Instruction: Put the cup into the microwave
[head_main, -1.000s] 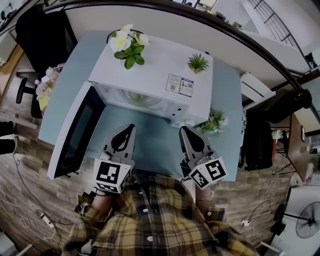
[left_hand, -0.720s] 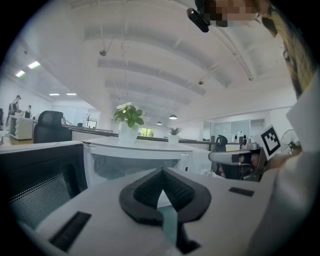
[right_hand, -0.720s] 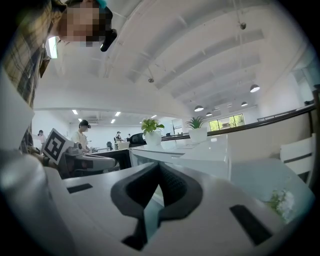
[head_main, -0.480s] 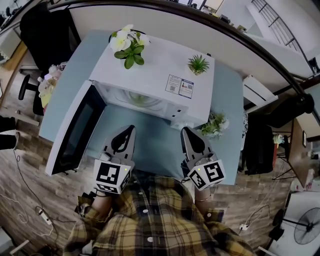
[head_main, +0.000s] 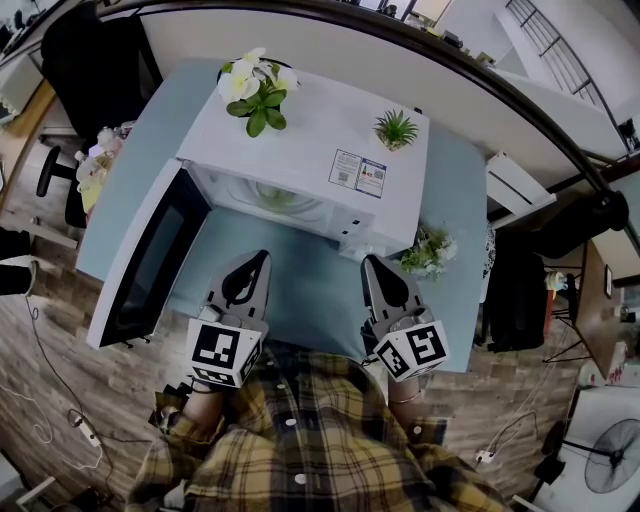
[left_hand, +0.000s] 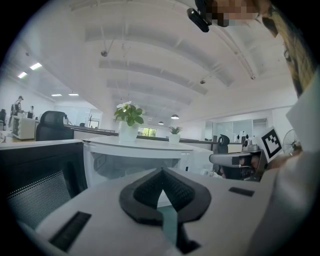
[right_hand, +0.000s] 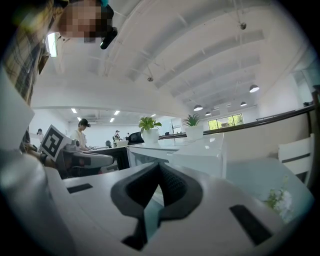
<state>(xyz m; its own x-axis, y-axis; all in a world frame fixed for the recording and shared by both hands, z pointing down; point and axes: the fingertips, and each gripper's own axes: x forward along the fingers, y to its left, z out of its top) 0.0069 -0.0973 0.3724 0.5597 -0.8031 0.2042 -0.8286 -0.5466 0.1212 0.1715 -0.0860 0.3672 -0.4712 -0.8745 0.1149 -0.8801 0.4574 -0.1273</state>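
The microwave (head_main: 300, 140) lies across the blue table (head_main: 305, 290), long axis left to right, open mouth facing the person. Its door (head_main: 150, 262) is swung out at the left, its outer end over the floor. Bare tabletop lies before the mouth, where 2 grippers hover: left gripper (head_main: 262, 257) and right gripper (head_main: 368, 261), both with jaws pressed together on nothing. A plant (head_main: 430, 248) crowds the right corner. Whether the faint greenish shape (head_main: 275, 198) in the cavity is the cup, I cannot tell

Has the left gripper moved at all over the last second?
No. In the head view the left gripper lies at the same spot on the table in front of the open microwave, its jaws shut and empty.
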